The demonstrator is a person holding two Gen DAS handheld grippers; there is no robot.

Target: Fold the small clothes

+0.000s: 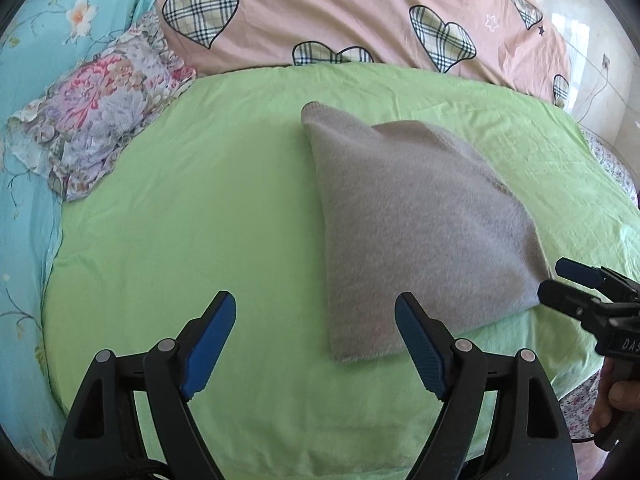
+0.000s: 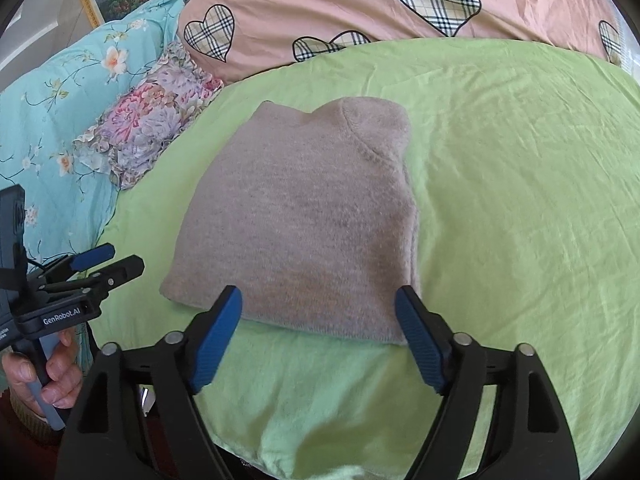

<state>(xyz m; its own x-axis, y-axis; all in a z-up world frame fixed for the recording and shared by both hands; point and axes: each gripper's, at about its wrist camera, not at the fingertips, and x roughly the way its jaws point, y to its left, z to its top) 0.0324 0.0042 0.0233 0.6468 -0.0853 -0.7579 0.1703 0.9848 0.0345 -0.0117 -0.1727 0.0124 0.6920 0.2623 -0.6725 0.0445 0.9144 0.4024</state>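
Observation:
A grey-beige knitted sweater (image 1: 420,220) lies folded into a compact rectangle on the green sheet (image 1: 200,220); it also shows in the right wrist view (image 2: 304,220), collar at the far end. My left gripper (image 1: 316,312) is open and empty, just left of the sweater's near corner. My right gripper (image 2: 318,304) is open and empty, its jaws spread over the sweater's near edge. The right gripper also shows in the left wrist view (image 1: 560,280), by the sweater's right corner. The left gripper shows at the left in the right wrist view (image 2: 116,260).
A pink duvet with plaid hearts (image 1: 360,12) lies along the far side. A floral pillow (image 1: 100,108) and a turquoise flowered quilt (image 1: 24,160) lie at the left. The green sheet's edge drops off at the right (image 1: 600,184).

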